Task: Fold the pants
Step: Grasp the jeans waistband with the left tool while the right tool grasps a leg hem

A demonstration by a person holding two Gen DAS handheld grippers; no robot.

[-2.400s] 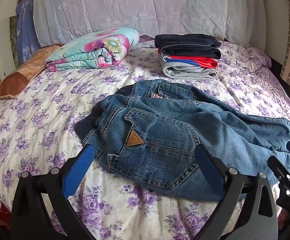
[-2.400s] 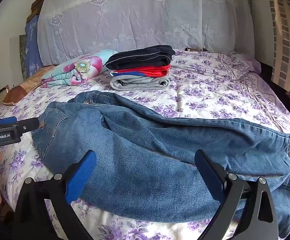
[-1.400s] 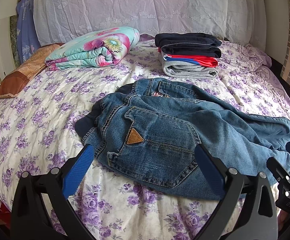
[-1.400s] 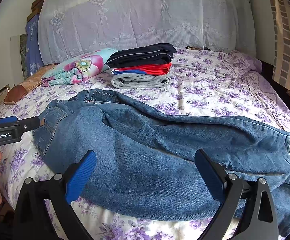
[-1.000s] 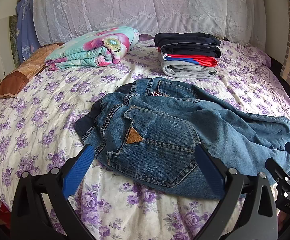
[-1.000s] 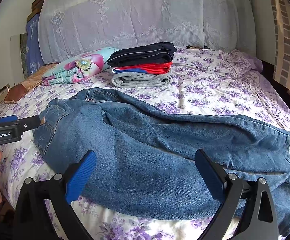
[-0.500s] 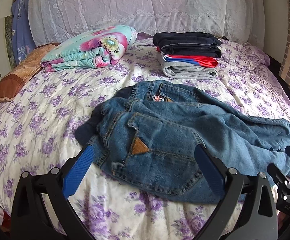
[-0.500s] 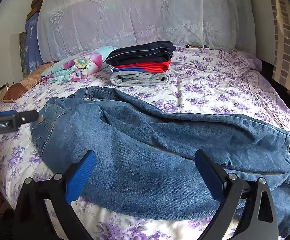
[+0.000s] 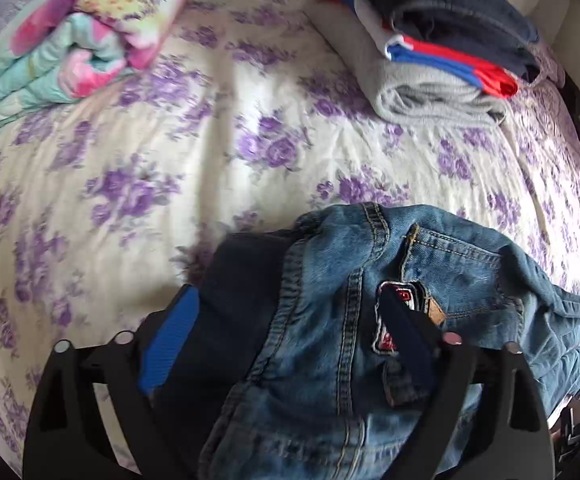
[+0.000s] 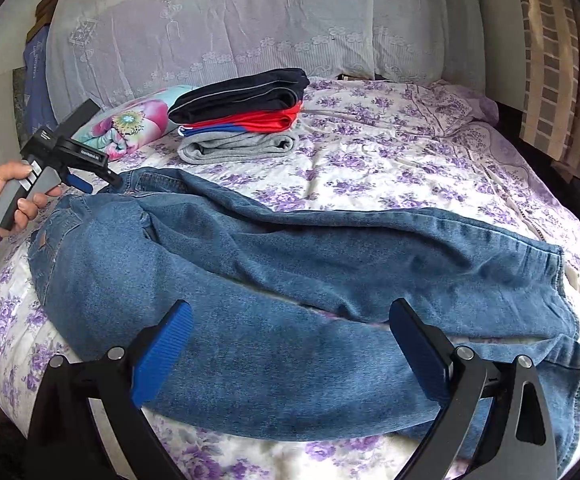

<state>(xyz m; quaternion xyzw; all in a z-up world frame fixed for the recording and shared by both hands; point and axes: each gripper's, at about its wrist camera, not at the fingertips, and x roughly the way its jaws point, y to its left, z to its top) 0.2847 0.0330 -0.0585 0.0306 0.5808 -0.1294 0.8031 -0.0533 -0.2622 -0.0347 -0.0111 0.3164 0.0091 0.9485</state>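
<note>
The blue jeans (image 10: 290, 272) lay spread across the floral bedsheet (image 10: 390, 160), legs running toward the right. The left gripper (image 9: 286, 336) sat low over the waistband, its fingers spread wide with denim between them, not pinched. The right gripper (image 10: 290, 344) hovered wide open above the lower leg. A stack of folded clothes (image 10: 242, 116) and a folded floral quilt (image 9: 70, 40) rested farther back.
</note>
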